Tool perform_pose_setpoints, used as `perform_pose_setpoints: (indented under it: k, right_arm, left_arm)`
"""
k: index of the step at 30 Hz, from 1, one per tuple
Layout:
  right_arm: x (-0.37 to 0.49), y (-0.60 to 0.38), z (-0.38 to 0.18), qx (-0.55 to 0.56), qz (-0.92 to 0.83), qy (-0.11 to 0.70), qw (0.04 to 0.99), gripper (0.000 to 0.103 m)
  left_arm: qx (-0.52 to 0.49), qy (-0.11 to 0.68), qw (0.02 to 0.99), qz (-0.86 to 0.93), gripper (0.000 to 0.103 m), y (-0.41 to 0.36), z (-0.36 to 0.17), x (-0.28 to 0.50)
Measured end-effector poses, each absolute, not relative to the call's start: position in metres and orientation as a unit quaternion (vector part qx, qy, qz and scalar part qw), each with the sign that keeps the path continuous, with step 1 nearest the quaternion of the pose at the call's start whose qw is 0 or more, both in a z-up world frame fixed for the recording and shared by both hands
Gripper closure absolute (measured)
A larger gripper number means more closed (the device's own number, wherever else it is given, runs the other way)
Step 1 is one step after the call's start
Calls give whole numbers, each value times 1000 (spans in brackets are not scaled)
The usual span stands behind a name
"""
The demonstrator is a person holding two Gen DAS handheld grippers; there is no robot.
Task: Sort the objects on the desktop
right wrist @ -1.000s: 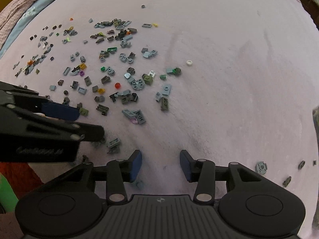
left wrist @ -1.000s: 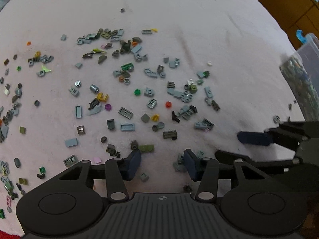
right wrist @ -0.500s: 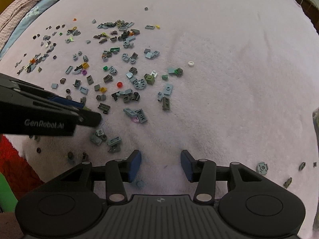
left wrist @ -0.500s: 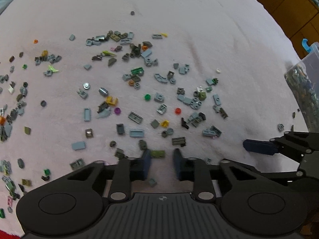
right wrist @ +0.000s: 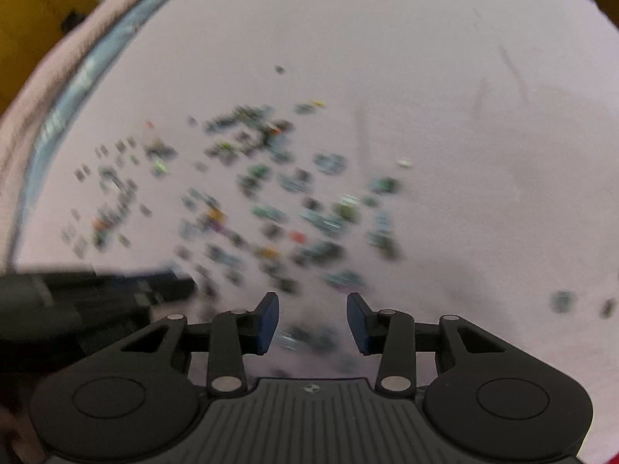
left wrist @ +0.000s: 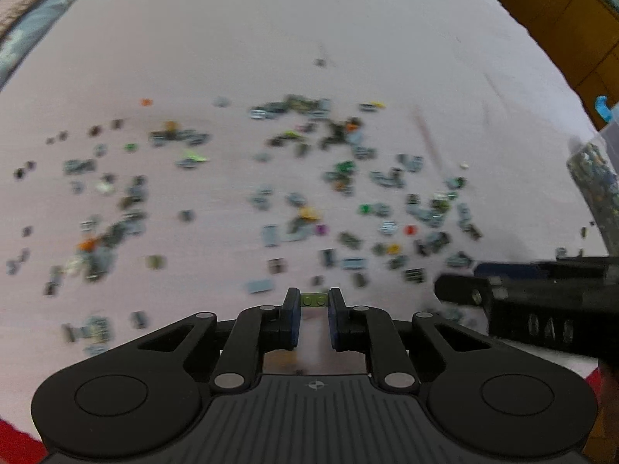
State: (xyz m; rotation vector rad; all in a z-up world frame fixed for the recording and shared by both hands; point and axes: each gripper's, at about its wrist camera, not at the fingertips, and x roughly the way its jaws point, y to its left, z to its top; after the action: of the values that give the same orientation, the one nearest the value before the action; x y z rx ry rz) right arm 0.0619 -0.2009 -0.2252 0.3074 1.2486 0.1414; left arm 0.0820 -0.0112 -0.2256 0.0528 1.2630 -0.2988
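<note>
Left gripper [left wrist: 313, 301]: jaws are now closed on a small olive-green plate [left wrist: 314, 300], two studs visible, pinched between the blue pads [left wrist: 293, 311]. One second ago the jaws were wide apart over the scatter, with this plate lying on the cloth just ahead of the left pad; half a second ago they had narrowed around it. The plate is now seen sharp while everything beyond is smeared, so it is judged to be travelling with the gripper, lifted clear of the pink cloth [left wrist: 271, 46]. One piece is thus taken as picked; its placing is still outstanding, and most of the scattered bricks [left wrist: 348, 178] remain unsorted on the cloth.

Clear storage box [left wrist: 597, 178], partly filled with mixed pieces, is seen at the right edge of the left wrist view; whether it is the destination cannot be told.

Right gripper [right wrist: 312, 319]: jaws are held well apart, nothing between them. A few blurred pieces lie on the cloth below the gap. Its view has swung compared with half a second ago, and heavy blur indicates motion.

Pose: both grippers are held low and angled forward over the near edge of the scatter, side by side, each visible in the other's view
</note>
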Motion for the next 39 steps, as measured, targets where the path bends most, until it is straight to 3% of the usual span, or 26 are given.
perform_pose_setpoints:
  k: [5,8,17,20,22,39]
  right_arm:
    - [87,-163,-237,164,54,587,791,65]
    - [97,-147,-247,152,43,596,788,74]
    - [110,-120,-260,106,17,609,786,74]
    - [110,-118,-260,95,13,611,785,86]
    - [110,-119,-257,94,15,614,784,86]
    - [73,-164,-139,130,13,562,817,86]
  left_arm:
    - [29,588,801,-110,87,27,-224,85]
    - [21,589,801,-101,87,40,-222,88]
    - [4,591,800,-104,87,51,-224,90]
    - [0,590,801,-104,87,55,-222,91]
    - [0,587,803,-106,87,56,-218,93]
    - [19,532,829,-173,87,28,-135,81]
